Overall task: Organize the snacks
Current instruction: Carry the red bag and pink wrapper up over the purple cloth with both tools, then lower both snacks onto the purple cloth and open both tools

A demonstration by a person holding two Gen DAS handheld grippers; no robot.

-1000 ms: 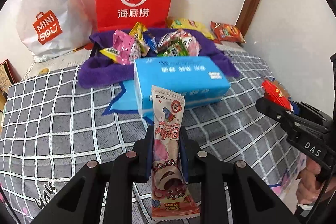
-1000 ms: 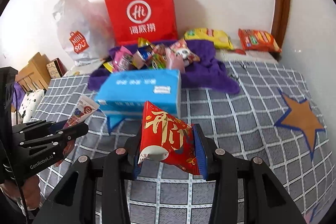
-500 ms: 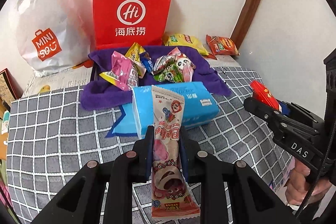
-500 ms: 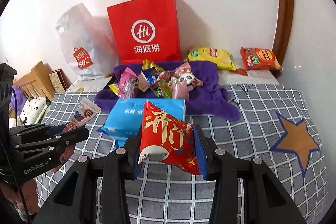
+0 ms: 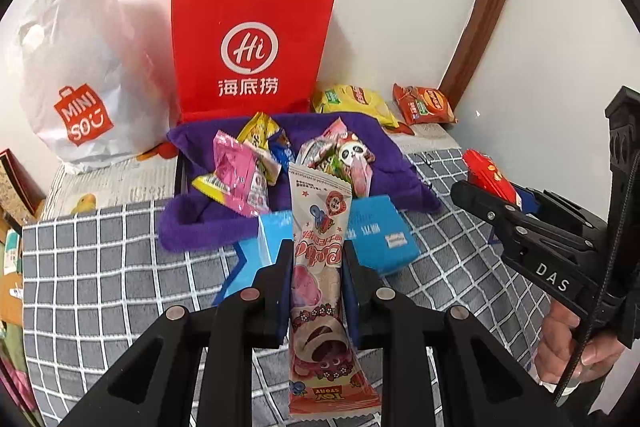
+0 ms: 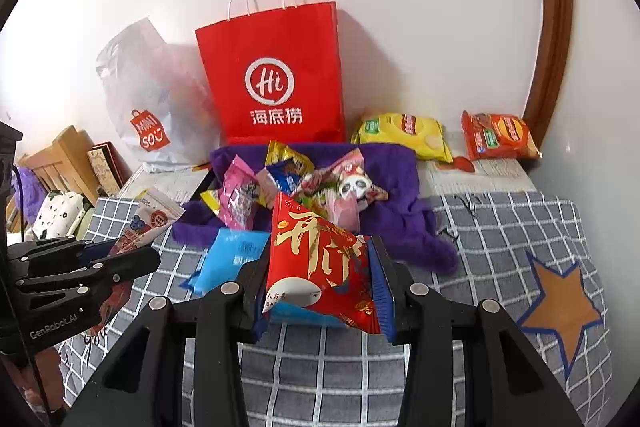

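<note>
Snacks (image 5: 256, 171) already filled the purple tray (image 5: 400, 171); 2 more (1 per gripper) stayed clamped: left gripper (image 5: 316, 267) on a pink packet (image 5: 318, 259), right gripper (image 6: 320, 279) on a red packet (image 6: 316, 259).

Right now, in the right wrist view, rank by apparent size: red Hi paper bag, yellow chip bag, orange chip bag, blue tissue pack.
1. red Hi paper bag, clearly largest.
2. yellow chip bag.
3. orange chip bag.
The blue tissue pack is partly hidden behind the held red snack packet, so I can't rank it.
</note>
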